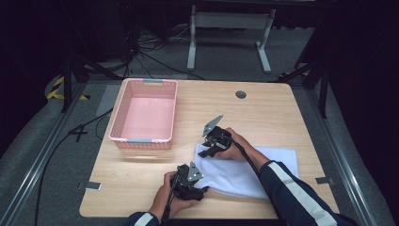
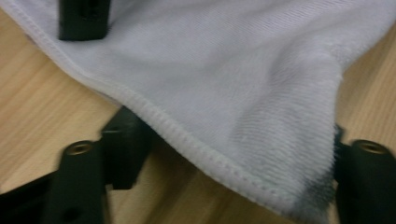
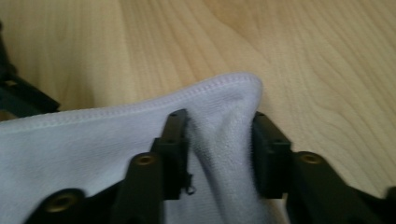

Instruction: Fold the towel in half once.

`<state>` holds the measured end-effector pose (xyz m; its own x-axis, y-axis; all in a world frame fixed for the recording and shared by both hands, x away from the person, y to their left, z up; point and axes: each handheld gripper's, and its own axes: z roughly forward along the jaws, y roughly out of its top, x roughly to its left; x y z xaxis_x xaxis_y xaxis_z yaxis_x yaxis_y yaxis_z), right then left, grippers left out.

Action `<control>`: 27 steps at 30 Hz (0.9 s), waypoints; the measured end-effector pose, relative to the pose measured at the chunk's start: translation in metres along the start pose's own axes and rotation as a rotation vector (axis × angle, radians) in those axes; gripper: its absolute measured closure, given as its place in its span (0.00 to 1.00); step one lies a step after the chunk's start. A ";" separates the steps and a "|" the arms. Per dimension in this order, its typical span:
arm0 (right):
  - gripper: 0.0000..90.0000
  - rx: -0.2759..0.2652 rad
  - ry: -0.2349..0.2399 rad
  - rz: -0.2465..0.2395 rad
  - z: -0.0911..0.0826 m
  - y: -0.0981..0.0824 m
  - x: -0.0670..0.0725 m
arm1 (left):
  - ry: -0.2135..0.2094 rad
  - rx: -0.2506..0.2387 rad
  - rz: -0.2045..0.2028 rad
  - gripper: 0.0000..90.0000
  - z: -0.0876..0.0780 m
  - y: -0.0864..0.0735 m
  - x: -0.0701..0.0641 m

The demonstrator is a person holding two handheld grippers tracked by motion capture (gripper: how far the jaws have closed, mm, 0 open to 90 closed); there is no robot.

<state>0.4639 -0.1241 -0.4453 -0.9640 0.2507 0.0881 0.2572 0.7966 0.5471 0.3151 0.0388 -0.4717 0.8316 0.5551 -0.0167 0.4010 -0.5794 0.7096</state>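
A white cloth point(image 1: 244, 174) lies flat on the right half of the wooden table point(image 1: 263, 108). My left gripper point(image 1: 203, 190) sits at the cloth's near left corner. In the left gripper view its jaws stand wide apart, with that hemmed corner point(image 2: 243, 130) lying loosely between them. My right gripper point(image 1: 205, 151) is at the cloth's far left corner. In the right gripper view the cloth point(image 3: 219, 135) bunches into a ridge between the two pads, which press on it from both sides. A jaw of the right gripper point(image 2: 84, 18) rests on the cloth farther off.
A pink plastic basket point(image 1: 117, 123) stands empty on the table's far left. A round grommet hole point(image 1: 241, 94) sits near the far edge. Bare wood lies between the basket and the cloth. Cables run over the floor beyond the table.
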 end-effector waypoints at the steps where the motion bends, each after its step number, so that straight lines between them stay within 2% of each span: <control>1: 0.74 0.006 -0.008 -0.005 0.000 0.001 0.001 | 0.000 -0.001 -0.003 0.48 -0.001 0.000 0.001; 3: 0.80 0.005 0.001 -0.014 0.000 0.001 0.002 | 0.000 -0.005 -0.002 0.62 -0.002 0.000 0.003; 4: 0.82 0.002 0.000 -0.013 0.000 0.001 0.002 | 0.001 0.005 0.016 0.68 -0.003 0.000 0.004; 7: 0.84 0.003 -0.008 -0.026 0.000 0.002 0.003 | 0.005 0.007 0.014 0.78 -0.005 0.000 0.005; 10: 0.87 0.009 -0.034 -0.054 0.001 0.006 0.007 | -0.011 0.031 0.037 0.81 -0.008 -0.001 0.009; 20: 0.88 -0.012 -0.055 -0.114 0.012 0.023 0.016 | 0.008 0.056 0.009 0.82 -0.022 -0.012 0.019; 27: 0.88 -0.058 -0.055 -0.137 0.007 0.032 0.024 | 0.046 0.022 0.003 0.83 -0.035 -0.017 0.017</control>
<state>0.4491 -0.0889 -0.4320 -0.9843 0.1730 -0.0357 0.1176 0.7926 0.5982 0.3093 0.0785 -0.4592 0.8144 0.5800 0.0184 0.4071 -0.5937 0.6941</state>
